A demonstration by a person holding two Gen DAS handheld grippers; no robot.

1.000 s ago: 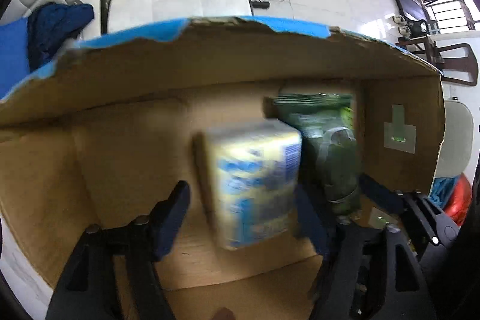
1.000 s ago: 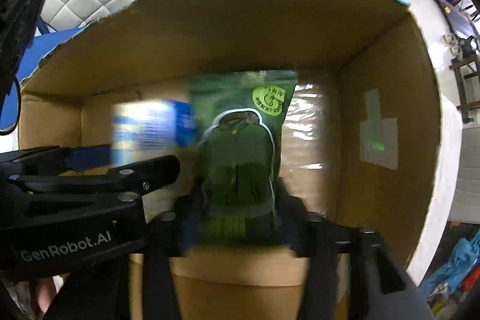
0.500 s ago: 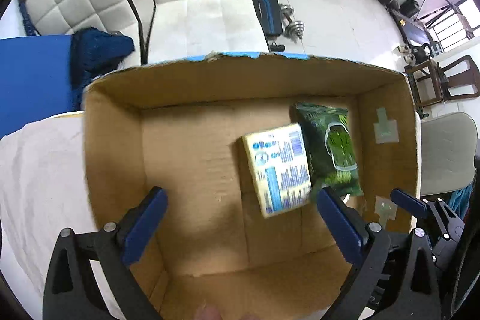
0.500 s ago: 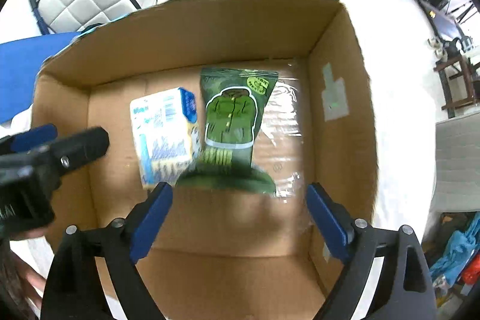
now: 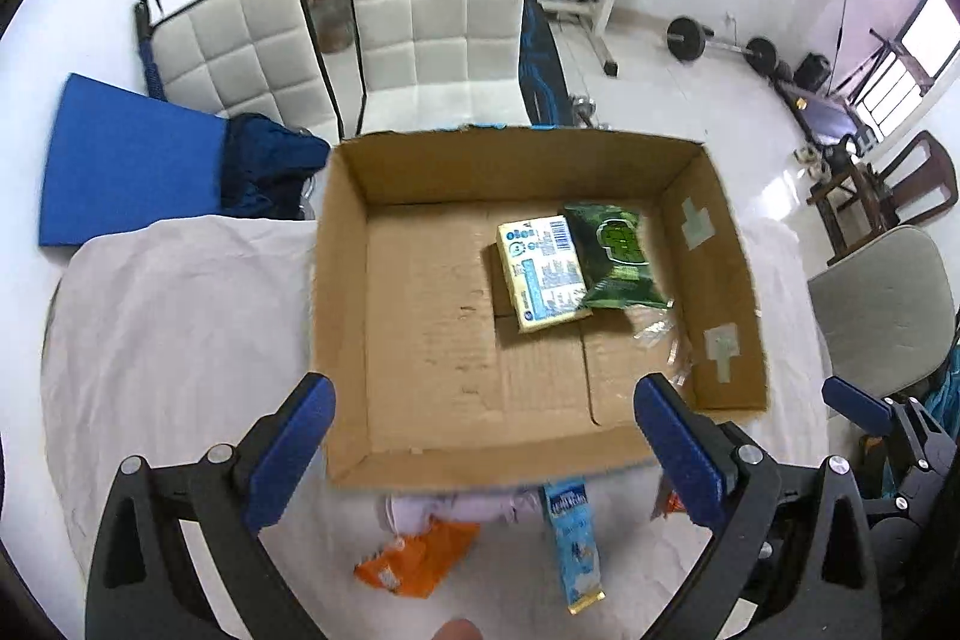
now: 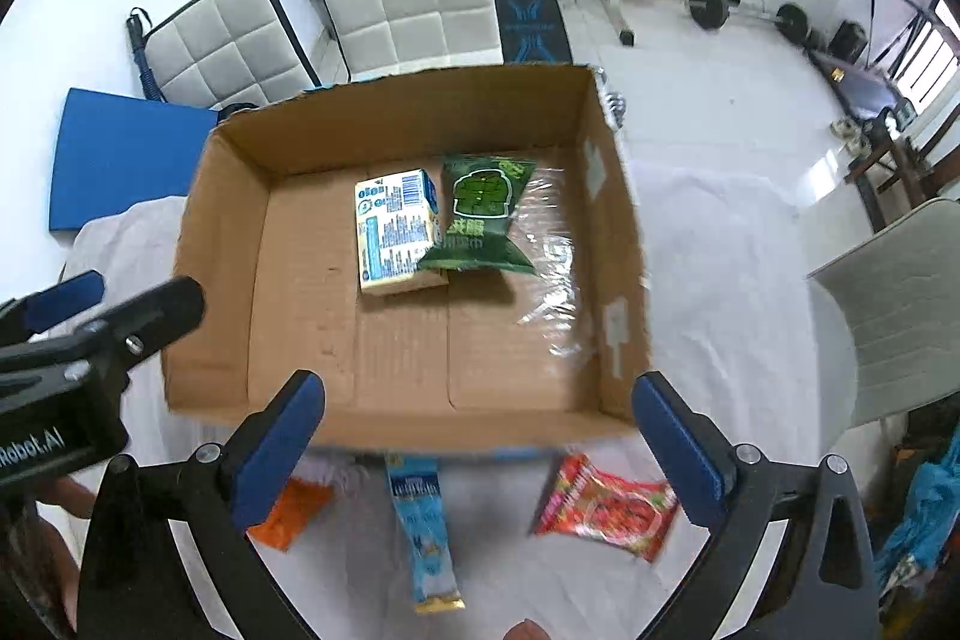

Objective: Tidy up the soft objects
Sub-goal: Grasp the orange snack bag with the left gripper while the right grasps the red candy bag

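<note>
An open cardboard box (image 5: pixel 342 316) (image 6: pixel 210 280) stands on a white cloth. Inside lie a yellow-and-blue tissue pack (image 5: pixel 543 271) (image 6: pixel 393 232) and a green snack bag (image 5: pixel 621 256) (image 6: pixel 483 220), side by side. My left gripper (image 5: pixel 486 451) is open and empty above the box's near edge. My right gripper (image 6: pixel 480 445) is open and empty, also above the near edge. In front of the box lie an orange packet (image 5: pixel 420 559) (image 6: pixel 294 511), a light-blue packet (image 5: pixel 573 538) (image 6: pixel 423 532) and a red noodle packet (image 6: pixel 606 508).
A white cloth (image 5: pixel 168 316) covers the table. A pale soft item (image 5: pixel 456 508) lies at the box's near wall. White padded chairs (image 5: pixel 432 28) stand behind, with a blue pad (image 5: pixel 126 166) at the left, a grey chair (image 5: pixel 888 304) at the right and gym weights beyond.
Both grippers have opened, let go of the tissue pack and the green bag inside the box, and pulled back and up. The packets in front of the box have come into view.
</note>
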